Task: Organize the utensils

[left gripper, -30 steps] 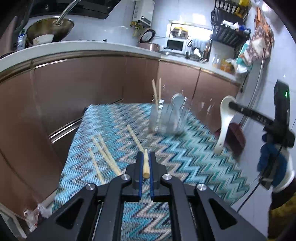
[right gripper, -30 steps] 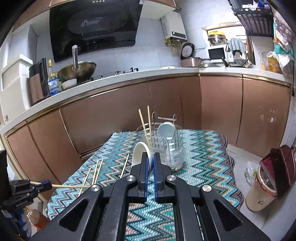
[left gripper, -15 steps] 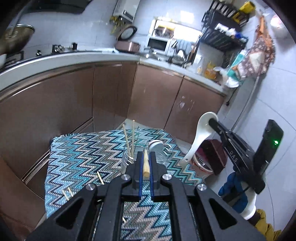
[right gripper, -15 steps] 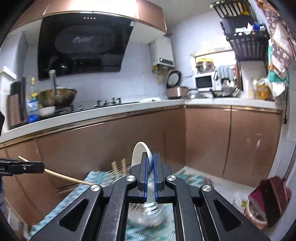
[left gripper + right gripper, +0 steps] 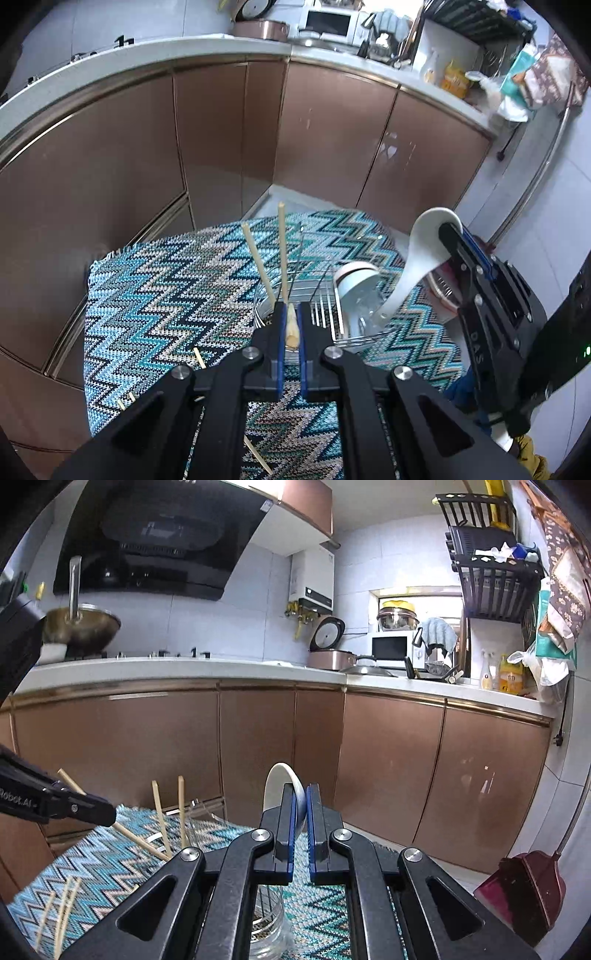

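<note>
Above the zigzag-patterned blue cloth, the left claw clamps one pale wooden chopstick; the right claw grips one white ceramic spoon over the clear wire-lined utensil holder, where two chopsticks stand. Loose chopsticks on the counter are partly cut off.

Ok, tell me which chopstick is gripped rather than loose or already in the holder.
The chopstick clamped in the left tool, slanting down toward the holder.
</note>
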{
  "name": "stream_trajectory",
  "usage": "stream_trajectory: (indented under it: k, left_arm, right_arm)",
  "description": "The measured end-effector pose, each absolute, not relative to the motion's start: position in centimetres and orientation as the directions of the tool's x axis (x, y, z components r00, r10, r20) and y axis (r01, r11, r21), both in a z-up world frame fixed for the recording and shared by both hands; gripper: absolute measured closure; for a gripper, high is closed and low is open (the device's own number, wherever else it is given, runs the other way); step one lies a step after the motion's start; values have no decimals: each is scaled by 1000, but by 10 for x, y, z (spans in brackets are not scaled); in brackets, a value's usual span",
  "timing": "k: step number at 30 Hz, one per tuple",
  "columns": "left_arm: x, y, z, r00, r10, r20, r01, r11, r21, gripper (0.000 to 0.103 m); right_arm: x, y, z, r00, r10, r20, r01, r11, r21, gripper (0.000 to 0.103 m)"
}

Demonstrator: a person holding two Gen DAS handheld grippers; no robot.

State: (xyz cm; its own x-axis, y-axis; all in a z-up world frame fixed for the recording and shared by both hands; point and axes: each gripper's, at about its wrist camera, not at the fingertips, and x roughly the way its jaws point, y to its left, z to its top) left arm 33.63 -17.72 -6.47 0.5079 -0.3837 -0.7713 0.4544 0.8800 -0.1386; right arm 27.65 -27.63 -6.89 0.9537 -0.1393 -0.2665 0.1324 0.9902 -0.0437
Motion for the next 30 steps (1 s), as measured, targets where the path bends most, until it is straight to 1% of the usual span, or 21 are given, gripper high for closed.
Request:
stream_trajectory:
  k: [6,9,10,12,18,20,21,22,30]
  left_arm:
    - [346,-180,-74,492,-368,-789,445,885,-135,96]
    - [346,-176,-70,491,-386,-781,443,883,-158,96]
    - [346,-174,-68,491,-394,-777,443,881,-167,96]
    - [343,-171,-62,496,-405,-768,443,879,-178,96]
    - [316,-154,-32,521,-457,-722,443,867,-229,94]
    - [304,-146,-21,529,-472,-706,442,863,-245,88]
    - [297,-141,-15,538,-477,-695,442,862,-249,77]
    - [288,-135,-7,554,-479,-681,439,863,-250,70]
    - [217,-84,43,648,-468,-601,425,877,-225,70]
  right_arm:
    - [282,-278,-88,945,-112,-308,112,994,-18,95]
    - [278,-277,-89,943,-102,-315,106,994,-5,90]
    - [276,-277,-87,944,-98,-313,104,995,2,82]
    - [270,-276,-80,948,-100,-301,108,994,8,72]
    - [241,-271,-53,957,-114,-267,117,993,-5,70]
    - [225,-271,-43,959,-117,-257,122,993,2,68]
    - [219,-271,-38,960,-119,-254,124,992,5,68]
    - [212,-270,-34,961,-120,-251,126,992,6,67]
    - [141,-260,12,975,-101,-196,107,994,24,67]
